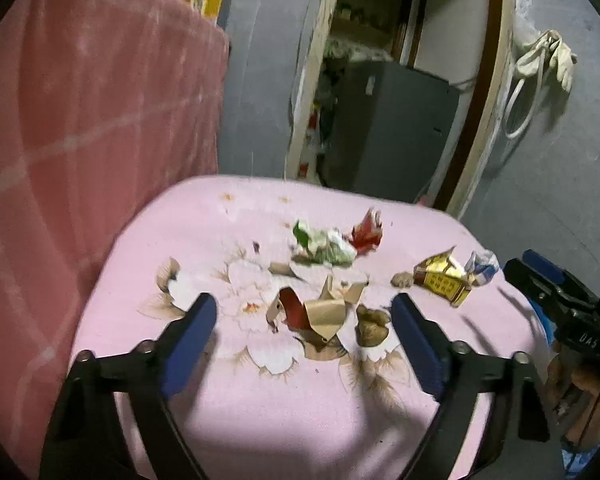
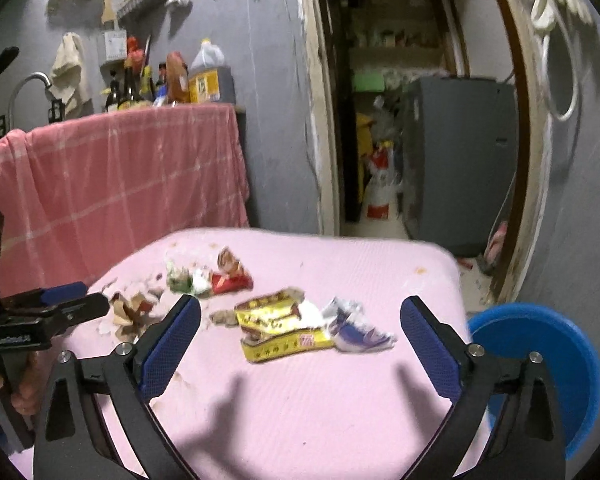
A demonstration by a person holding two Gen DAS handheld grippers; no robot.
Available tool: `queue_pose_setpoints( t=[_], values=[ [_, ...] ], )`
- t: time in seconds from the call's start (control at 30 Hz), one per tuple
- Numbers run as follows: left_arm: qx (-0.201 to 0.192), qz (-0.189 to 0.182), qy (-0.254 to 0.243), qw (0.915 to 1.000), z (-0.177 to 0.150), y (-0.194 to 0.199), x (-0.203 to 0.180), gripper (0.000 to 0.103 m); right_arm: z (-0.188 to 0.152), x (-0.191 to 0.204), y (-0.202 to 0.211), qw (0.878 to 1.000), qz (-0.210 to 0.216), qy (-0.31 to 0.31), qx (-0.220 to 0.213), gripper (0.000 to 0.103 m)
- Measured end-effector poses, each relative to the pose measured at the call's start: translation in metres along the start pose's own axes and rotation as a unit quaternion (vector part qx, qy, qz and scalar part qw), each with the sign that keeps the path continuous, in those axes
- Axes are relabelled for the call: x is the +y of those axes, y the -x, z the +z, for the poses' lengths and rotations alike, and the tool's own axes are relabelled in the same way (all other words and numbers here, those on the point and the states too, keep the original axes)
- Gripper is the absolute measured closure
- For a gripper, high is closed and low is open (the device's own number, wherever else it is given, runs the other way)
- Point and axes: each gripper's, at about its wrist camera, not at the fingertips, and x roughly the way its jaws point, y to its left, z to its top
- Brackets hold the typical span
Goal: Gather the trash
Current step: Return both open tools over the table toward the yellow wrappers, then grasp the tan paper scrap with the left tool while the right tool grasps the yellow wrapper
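Trash lies scattered on a pink flowered cloth point(image 1: 260, 420) over a table. Brown torn paper point(image 1: 324, 314) and a brown lump point(image 1: 372, 326) sit just ahead of my left gripper point(image 1: 304, 308), whose blue pads stand apart with nothing pressed between them. Farther back lie a green-white wrapper point(image 1: 324, 244) and a red wrapper point(image 1: 366, 232). A crumpled yellow packet point(image 2: 276, 328) and a blue-white wrapper point(image 2: 356, 324) lie ahead of my right gripper point(image 2: 300, 312), which is open and above the cloth point(image 2: 300, 420). The left gripper point(image 2: 74, 300) shows at the left of the right wrist view.
A blue round bin point(image 2: 540, 360) stands by the table's right edge. A counter draped in a pink checked cloth point(image 2: 120, 184) stands at the left with bottles on it. A doorway point(image 2: 400, 120) behind the table shows a grey appliance point(image 2: 460, 152). Grey walls surround.
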Motion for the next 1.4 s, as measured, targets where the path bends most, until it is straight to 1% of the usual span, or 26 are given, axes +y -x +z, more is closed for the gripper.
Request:
queue_pose_setpoints(
  t=[0.03, 0.13, 0.23, 0.27, 0.43, 0.6, 0.67, 0.7, 0.73, 0.77, 0.83, 0.9, 0.93, 1.03, 1.13, 1.27, 1.3, 1.4],
  values=[
    [0.012, -0.003, 0.001, 0.9999, 0.0, -0.004, 0.0, 0.032, -0.002, 0.0, -0.004, 1.0, 0.006, 0.0, 0.011, 0.007],
    [0.038, -0.009, 0.004, 0.9992, 0.001, -0.014, 0.001, 0.039, -0.005, 0.003, -0.012, 0.999, 0.013, 0.006, 0.035, 0.012],
    [0.047, -0.019, 0.014, 0.9986, 0.003, -0.019, 0.004, 0.042, -0.005, 0.005, -0.022, 0.998, 0.02, 0.01, 0.056, 0.016],
    [0.049, -0.021, 0.018, 0.9984, 0.003, -0.021, 0.004, 0.042, -0.005, 0.005, -0.026, 0.998, 0.023, 0.011, 0.064, 0.016],
    [0.064, -0.027, 0.028, 0.9972, 0.006, -0.03, 0.007, 0.052, 0.0, 0.005, -0.042, 0.996, 0.024, 0.02, 0.088, 0.016],
    [0.068, -0.03, 0.029, 0.9968, 0.006, -0.031, 0.007, 0.058, 0.002, 0.007, -0.059, 0.992, 0.022, 0.03, 0.12, 0.017],
    [0.068, -0.03, 0.03, 0.9967, 0.006, -0.031, 0.006, 0.058, -0.001, 0.009, -0.066, 0.99, 0.022, 0.035, 0.138, 0.025],
    [0.068, -0.029, 0.03, 0.9968, 0.006, -0.031, 0.006, 0.06, -0.002, 0.01, -0.067, 0.989, 0.02, 0.037, 0.142, 0.031],
    [0.068, -0.029, 0.03, 0.9968, 0.006, -0.031, 0.007, 0.064, -0.004, 0.01, -0.069, 0.988, 0.017, 0.037, 0.148, 0.037],
    [0.069, -0.029, 0.031, 0.9967, 0.007, -0.031, 0.006, 0.066, -0.004, 0.009, -0.07, 0.988, 0.017, 0.038, 0.152, 0.04],
    [0.07, -0.028, 0.031, 0.9967, 0.007, -0.031, 0.006, 0.071, -0.007, 0.009, -0.073, 0.986, 0.018, 0.038, 0.161, 0.056],
    [0.071, -0.027, 0.031, 0.9966, 0.007, -0.031, 0.005, 0.073, -0.008, 0.009, -0.073, 0.986, 0.016, 0.04, 0.163, 0.061],
    [0.071, -0.026, 0.031, 0.9966, 0.007, -0.031, 0.005, 0.076, -0.008, 0.009, -0.072, 0.986, 0.017, 0.041, 0.162, 0.061],
    [0.072, -0.023, 0.029, 0.9967, 0.007, -0.031, 0.004, 0.077, -0.009, 0.009, -0.071, 0.986, 0.018, 0.041, 0.161, 0.062],
    [0.072, -0.024, 0.031, 0.9966, 0.006, -0.032, 0.004, 0.081, -0.009, 0.008, -0.07, 0.986, 0.022, 0.039, 0.159, 0.068],
    [0.071, -0.026, 0.035, 0.9965, 0.007, -0.032, 0.006, 0.081, -0.01, 0.011, -0.07, 0.986, 0.023, 0.045, 0.157, 0.068],
    [0.071, -0.027, 0.037, 0.9964, 0.007, -0.032, 0.006, 0.081, -0.01, 0.012, -0.069, 0.986, 0.024, 0.049, 0.156, 0.066],
    [0.069, -0.029, 0.042, 0.9963, 0.006, -0.032, 0.008, 0.081, -0.009, 0.017, -0.066, 0.987, 0.017, 0.062, 0.15, 0.053]
  ],
)
